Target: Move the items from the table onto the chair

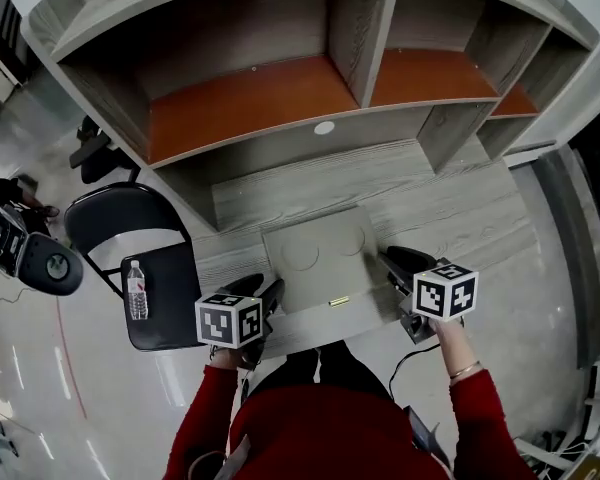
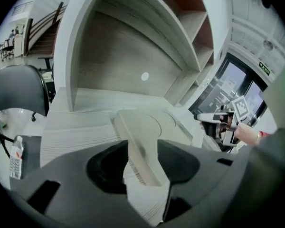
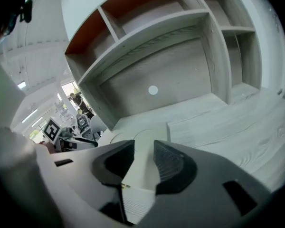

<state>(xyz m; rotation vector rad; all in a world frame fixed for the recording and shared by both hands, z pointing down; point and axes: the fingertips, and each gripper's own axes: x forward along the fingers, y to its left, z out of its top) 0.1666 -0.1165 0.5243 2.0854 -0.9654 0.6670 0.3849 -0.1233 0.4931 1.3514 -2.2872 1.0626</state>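
Left gripper (image 1: 273, 290): angling down, jaws standing apart astride the box's (image 1: 318, 258) left edge.
Right gripper (image 1: 386, 257): angling down, jaws standing apart astride its right edge.

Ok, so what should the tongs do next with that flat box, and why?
Probably squeeze both shut. The left tongs and right tongs each stand open around a side edge of the flat box, not gripping yet, and it has to be lifted over to the chair.

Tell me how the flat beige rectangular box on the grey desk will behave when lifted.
The flat beige box looks rigid, with crisp straight edges, so it probably won't sag. Wide and thin, it may tilt if lifted unevenly. Its smooth faces might slip.
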